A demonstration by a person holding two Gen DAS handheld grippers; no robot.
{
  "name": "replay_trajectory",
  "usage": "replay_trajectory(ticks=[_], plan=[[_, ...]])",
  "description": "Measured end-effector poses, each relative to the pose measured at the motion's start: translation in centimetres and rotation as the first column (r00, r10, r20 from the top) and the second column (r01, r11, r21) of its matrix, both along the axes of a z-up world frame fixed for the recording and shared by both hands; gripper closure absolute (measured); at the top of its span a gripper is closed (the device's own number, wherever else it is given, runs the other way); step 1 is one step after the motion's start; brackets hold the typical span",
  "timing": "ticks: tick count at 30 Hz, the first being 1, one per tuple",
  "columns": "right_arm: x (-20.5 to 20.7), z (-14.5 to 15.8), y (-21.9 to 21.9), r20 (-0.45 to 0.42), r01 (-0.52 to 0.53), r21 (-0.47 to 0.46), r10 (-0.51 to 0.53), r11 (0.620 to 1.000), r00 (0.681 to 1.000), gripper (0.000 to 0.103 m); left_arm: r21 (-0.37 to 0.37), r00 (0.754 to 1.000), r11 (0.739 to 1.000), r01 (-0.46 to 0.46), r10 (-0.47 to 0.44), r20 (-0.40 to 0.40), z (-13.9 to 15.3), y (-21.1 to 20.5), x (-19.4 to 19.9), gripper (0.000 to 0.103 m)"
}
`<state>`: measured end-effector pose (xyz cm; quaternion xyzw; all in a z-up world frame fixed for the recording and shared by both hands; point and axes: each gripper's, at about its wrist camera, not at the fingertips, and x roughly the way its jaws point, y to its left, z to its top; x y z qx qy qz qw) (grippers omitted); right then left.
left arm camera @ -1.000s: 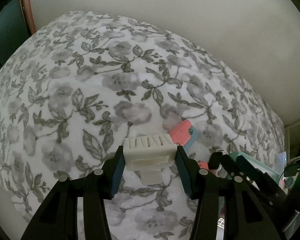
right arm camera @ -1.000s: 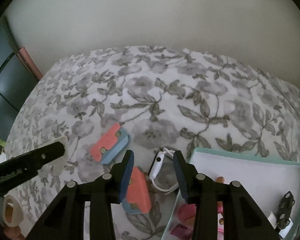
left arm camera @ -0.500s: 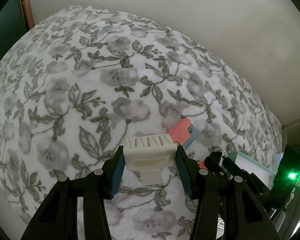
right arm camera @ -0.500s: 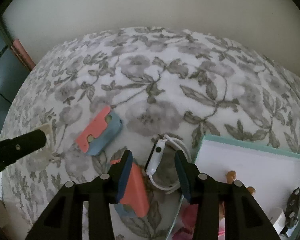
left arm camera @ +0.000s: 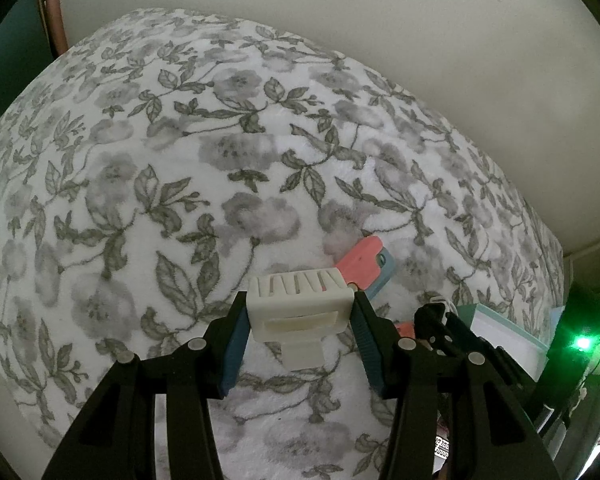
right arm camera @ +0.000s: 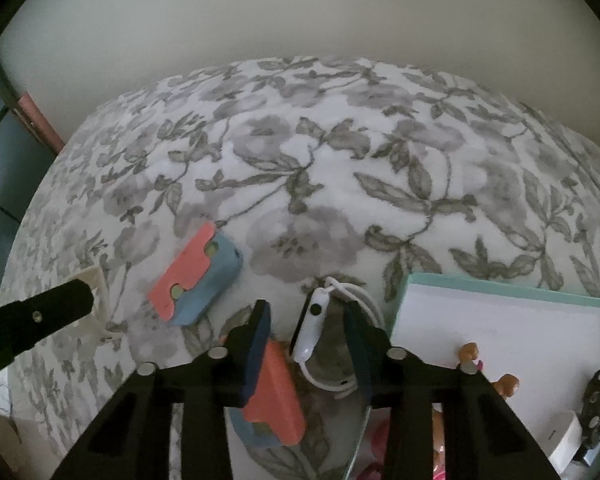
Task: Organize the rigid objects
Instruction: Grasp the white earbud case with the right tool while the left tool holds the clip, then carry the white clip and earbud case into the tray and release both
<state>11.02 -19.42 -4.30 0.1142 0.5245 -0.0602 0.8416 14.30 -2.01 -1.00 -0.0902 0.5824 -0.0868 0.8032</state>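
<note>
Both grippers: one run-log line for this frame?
left gripper: shut on white clip | right gripper: jaws closing around white earphone remote, not yet gripped

No text, label, brand or number can be read anywhere

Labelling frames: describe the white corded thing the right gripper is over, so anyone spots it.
On the floral blanket, just left of the teal-rimmed box, lies a small white corded remote. Unlike the two pink-and-blue cases beside it, it is glossy white with one dark button.
</note>
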Motion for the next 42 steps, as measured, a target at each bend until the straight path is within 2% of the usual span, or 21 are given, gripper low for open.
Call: replay_trajectory(ticks=[4,8,21,25,28,42], plan=[[0.1,-1.0,0.2,-0.026,0.007,-0.010,-0.007,1.000,1.000,0.080,0.001,1.000,1.000,0.002,-0.002,-0.004,-0.2,-0.2,0.0,0.051],[0.3,-1.3,0.7,-0.031,-0.005,-0.035,0.004,0.999,0.999,0.083,0.001,1.000,1.000,0.004,-0.004,-0.011,-0.4,-0.3,0.0,0.051],[0.1,-1.6,1.1,-0.014,-0.025,-0.077,0.024,0.997,1.000,0.084,0.023,1.000,1.000,0.017,-0.017,-0.026,-0.9,-0.9,0.0,0.051],[0.0,-1.4,1.0,-0.011,-0.019,-0.065,0.019,0.998,1.000,0.086,0.024,1.000,1.000,0.019,-0.018,-0.021,-0.9,-0.9,-0.1,0.051],[-0.1,-0.6,0.7,0.009,-0.016,-0.041,0.016,0.999,1.000,0.089,0.021,1.000,1.000,0.023,-0.022,-0.017,-0.7,-1.0,-0.1,0.051],[-0.5,3.0,0.0,0.102,-0.013,0.000,0.013,1.000,0.995,0.089,0.008,0.999,1.000,0.019,-0.019,0.034,1.3,-0.8,-0.2,0.051]])
